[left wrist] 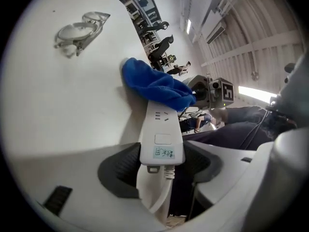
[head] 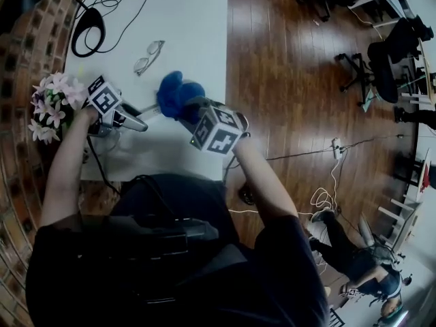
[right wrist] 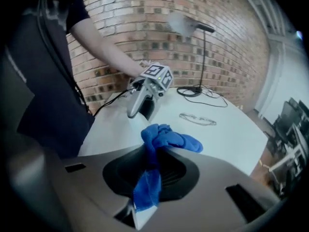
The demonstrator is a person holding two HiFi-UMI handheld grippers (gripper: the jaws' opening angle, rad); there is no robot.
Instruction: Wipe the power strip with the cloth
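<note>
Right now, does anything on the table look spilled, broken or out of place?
Nothing stands out. The left gripper clamps the power strip, the right gripper holds the blue cloth at its far end, and the glasses lie on the table.

I see surface: white rectangular tabletop (head: 194,26) | far end: black round stand base (head: 89,27), looped black cable (head: 117,2) | middle: clear-framed glasses (head: 148,56) | left edge: pink-and-white flower bunch (head: 53,104)

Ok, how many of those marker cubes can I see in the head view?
2. One cube rides on the left tongs, beside the pink flowers; the other on the right tongs, next to the blue cloth. No others show.
</note>
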